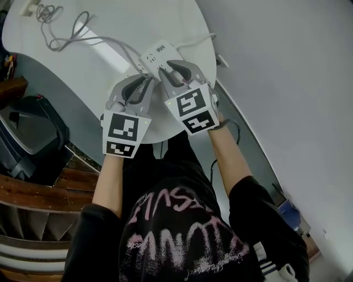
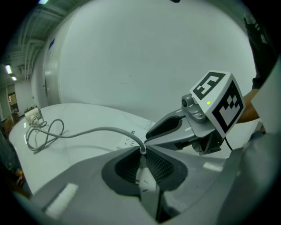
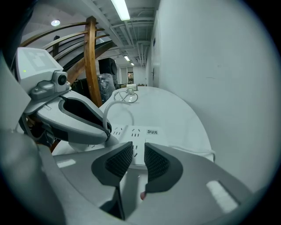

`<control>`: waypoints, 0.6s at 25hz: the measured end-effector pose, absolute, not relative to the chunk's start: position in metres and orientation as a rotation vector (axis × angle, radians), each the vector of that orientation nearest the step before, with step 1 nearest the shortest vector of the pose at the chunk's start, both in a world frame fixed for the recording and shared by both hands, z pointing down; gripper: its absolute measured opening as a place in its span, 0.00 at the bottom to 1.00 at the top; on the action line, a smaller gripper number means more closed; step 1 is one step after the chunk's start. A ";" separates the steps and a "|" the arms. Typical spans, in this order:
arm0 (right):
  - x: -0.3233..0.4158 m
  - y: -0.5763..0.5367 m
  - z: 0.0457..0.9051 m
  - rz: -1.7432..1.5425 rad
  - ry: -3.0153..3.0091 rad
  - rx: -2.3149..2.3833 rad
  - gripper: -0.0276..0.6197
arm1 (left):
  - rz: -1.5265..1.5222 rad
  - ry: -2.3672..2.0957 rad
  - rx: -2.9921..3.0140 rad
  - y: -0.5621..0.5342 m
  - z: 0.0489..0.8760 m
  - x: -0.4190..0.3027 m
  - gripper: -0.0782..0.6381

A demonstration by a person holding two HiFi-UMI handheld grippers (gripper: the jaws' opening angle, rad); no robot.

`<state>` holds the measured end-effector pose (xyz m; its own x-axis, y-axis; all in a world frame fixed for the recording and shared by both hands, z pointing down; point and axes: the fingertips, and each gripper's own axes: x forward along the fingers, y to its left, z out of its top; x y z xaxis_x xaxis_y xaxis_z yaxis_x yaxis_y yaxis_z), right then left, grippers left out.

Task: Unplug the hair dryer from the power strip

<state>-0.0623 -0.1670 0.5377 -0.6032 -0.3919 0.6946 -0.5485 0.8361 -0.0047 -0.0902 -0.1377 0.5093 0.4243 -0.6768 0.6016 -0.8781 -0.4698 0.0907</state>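
1. Left gripper [image 2: 142, 151] was clamped on the plug [image 2: 143, 176], right where the cord [image 2: 88, 130] enters it. Plug sat at the strip [image 1: 159, 55], upper centre of the head view. I judged it not yet out.
2. Right gripper [image 3: 138, 160]: jaws a narrow slit apart, pinching nothing, tips over the strip's top face.
3. Risk: the grip looked close to the plug's cord end. A pull there could slide the pads onto the cord and strain it instead of freeing the pins.
4. Risk: the strip lay loose on the table [image 1: 182, 22]. If the right gripper didn't press down, the strip would likely lift with the plug.
5. Risk: an angled pull could bind the pins; straight out looked safer.
6. Dryer: couldn't pick it out. The cord looped off to the upper left of the head view, near a small white item [image 1: 30, 6] I couldn't identify.
7. Around: the strip's own lead [image 1: 199, 38] ran off to the right table edge. Both grippers were crowded tip to tip over the strip, leaving little room. Dark furniture [image 1: 30, 129] at left was off the table and not in the way.
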 end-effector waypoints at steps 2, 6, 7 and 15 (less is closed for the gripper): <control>-0.064 -0.167 0.538 0.284 -2.299 0.684 0.21 | 0.687 -1.331 2.279 -0.137 0.510 -0.091 0.18; -0.065 -0.166 0.537 0.296 -2.297 0.691 0.21 | 0.644 -1.348 2.237 -0.141 0.509 -0.097 0.17; -0.065 -0.166 0.537 0.299 -2.295 0.688 0.21 | 0.670 -1.342 2.254 -0.140 0.508 -0.095 0.17; -0.064 -0.165 0.538 0.286 -2.291 0.684 0.21 | 0.662 -1.340 2.234 -0.140 0.511 -0.098 0.17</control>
